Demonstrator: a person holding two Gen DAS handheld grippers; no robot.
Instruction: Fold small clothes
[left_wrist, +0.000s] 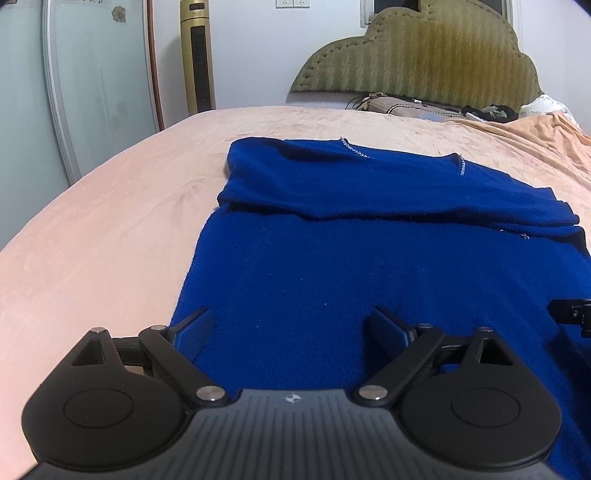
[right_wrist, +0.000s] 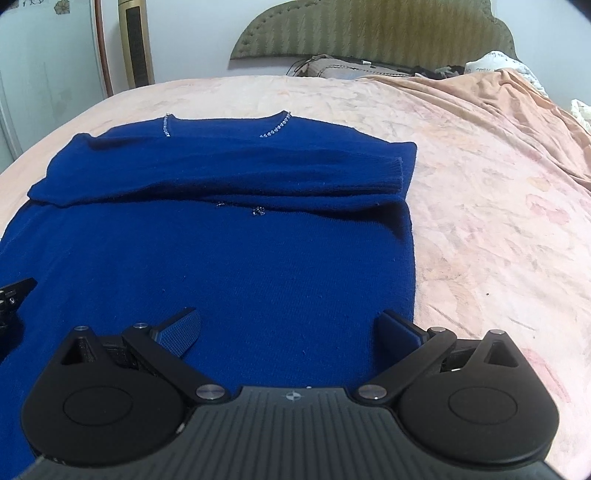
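The left hand-held gripper (left_wrist: 293, 325) hangs released over the near left part of the blue sweater (left_wrist: 332, 266), nothing between its jaws. The sweater lies flat on the bed (left_wrist: 92, 221), sleeves folded across its chest. The right hand-held gripper (right_wrist: 291, 326) is likewise released, above the sweater's near right edge.
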